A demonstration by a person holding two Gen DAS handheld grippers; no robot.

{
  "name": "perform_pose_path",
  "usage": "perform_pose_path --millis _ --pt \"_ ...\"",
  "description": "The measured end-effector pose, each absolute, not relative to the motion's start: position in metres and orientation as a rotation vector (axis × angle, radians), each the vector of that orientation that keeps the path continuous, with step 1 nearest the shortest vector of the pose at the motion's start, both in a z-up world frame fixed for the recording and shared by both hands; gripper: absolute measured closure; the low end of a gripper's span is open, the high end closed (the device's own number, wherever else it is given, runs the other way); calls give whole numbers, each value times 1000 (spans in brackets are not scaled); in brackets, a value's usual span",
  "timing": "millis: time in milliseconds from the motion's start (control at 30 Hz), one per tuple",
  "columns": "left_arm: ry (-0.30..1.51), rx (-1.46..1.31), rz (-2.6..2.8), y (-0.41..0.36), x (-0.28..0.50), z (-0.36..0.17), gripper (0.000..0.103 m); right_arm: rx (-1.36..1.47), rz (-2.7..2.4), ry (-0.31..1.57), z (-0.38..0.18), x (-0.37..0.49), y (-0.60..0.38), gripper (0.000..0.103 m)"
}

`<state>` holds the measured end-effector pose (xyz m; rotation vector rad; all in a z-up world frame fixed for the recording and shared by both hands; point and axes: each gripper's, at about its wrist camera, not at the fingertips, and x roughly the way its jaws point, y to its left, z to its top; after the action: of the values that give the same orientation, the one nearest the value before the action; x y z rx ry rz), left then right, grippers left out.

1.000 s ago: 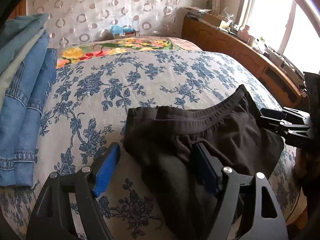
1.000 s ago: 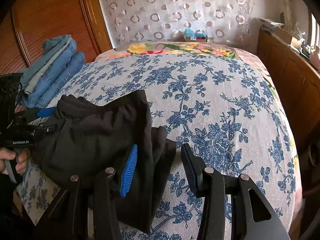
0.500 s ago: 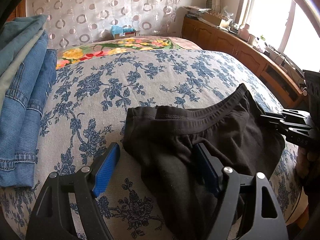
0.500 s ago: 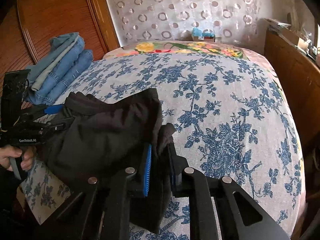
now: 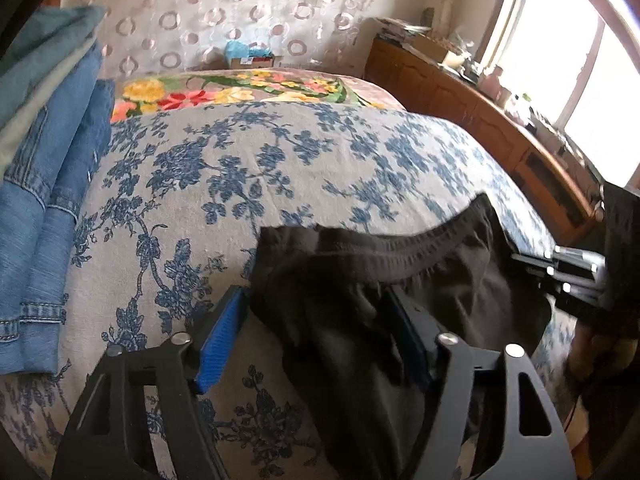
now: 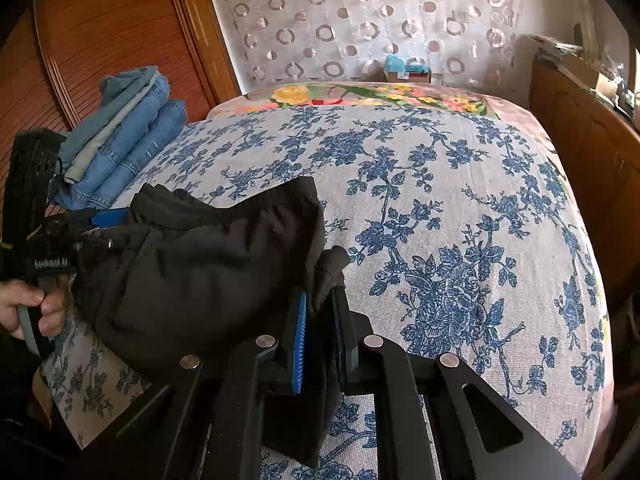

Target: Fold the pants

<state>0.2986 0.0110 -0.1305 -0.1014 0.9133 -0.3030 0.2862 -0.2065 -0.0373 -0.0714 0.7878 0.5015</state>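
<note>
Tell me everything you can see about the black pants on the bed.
The black soft-fabric pants lie bunched on the blue-flowered bedspread, with the ribbed elastic waistband arching up. The right hand-held gripper is shut on a fold at one end. The left hand-held gripper is open, with the other end between its blue-padded fingers.

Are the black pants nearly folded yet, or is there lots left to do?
Just starting. The black pants are still a rumpled heap on the bed, with no neat fold showing. In hand: the right gripper has pinched one edge of the cloth, while the left gripper sits open around the other side. Left to do: gripping that side, spreading, and all the folding.
</note>
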Motion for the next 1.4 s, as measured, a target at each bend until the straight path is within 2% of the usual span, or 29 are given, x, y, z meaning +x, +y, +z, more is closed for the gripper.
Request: perform_pose_path --millis 33,133,167,200,267,300,733,1400 --pt "914 -112 -302 12 301 -130 39 -72 502 788 -37 287 -207 92" --pt "916 -121 -315 12 305 -131 57 -86 496 783 -37 285 -203 93" --pt "919 -122 -326 11 306 -131 70 -88 495 780 -36 284 -202 93" --pt "922 -124 -343 9 305 -131 76 -85 498 778 -36 283 -200 94" --pt "904 -95 -341 4 299 -126 86 -78 502 769 -33 280 -199 94" --pt "896 -86 -344 4 297 -123 87 -77 505 762 -30 278 -198 94" --pt "719 -96 -352 22 255 -55 89 -124 523 637 17 250 -186 95" --pt "544 -22 -215 77 232 13 90 -210 631 405 77 245 -137 95"
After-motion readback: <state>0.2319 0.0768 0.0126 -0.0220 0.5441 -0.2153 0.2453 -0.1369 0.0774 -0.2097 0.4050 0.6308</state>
